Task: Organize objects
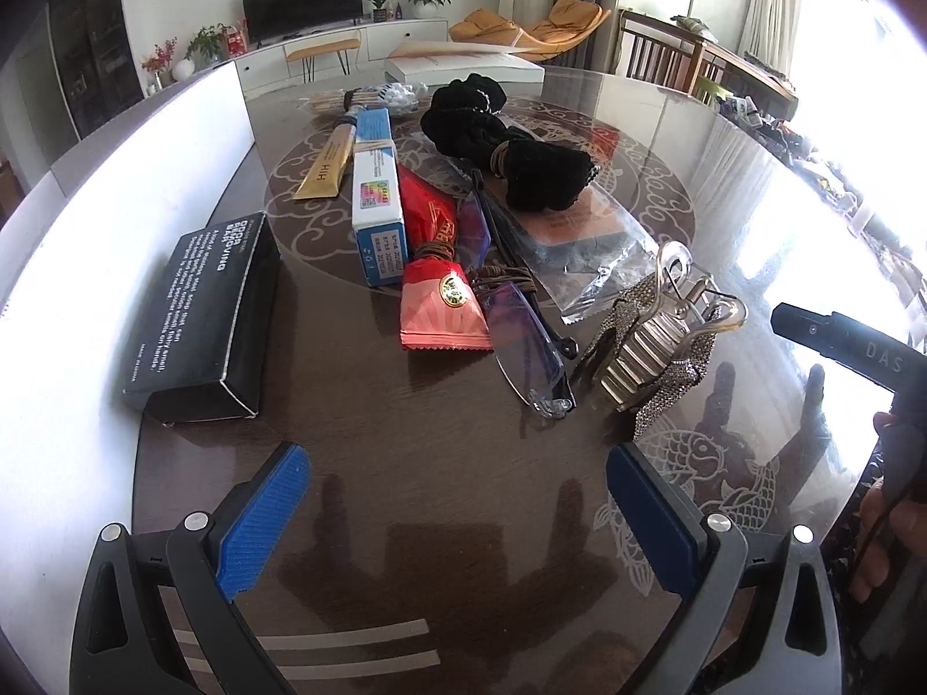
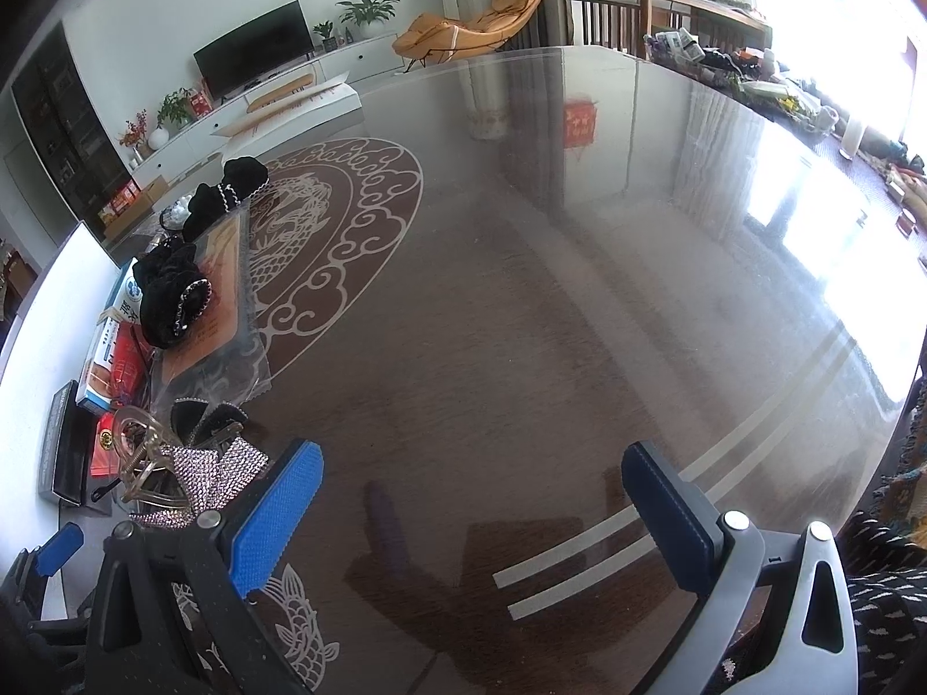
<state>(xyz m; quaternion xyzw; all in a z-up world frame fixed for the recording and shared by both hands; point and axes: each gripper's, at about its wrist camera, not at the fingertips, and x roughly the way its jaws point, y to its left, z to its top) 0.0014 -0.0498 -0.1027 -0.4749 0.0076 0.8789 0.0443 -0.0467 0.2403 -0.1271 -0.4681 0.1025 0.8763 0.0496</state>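
While the table [image 1: 724,185] carries a row of things, the black box [image 1: 203,318] lies at its left end, long axis pointing away from the left gripper [image 1: 457,515]. Right of the box come the glasses [image 1: 530,341], then the rhinestone hair clip [image 1: 654,341], which is nearest to both grippers. Both are wide open and hold nothing. Only the right wrist view shows the right gripper [image 2: 469,515] over bare table, with the clip [image 2: 191,475] just beside its left finger.
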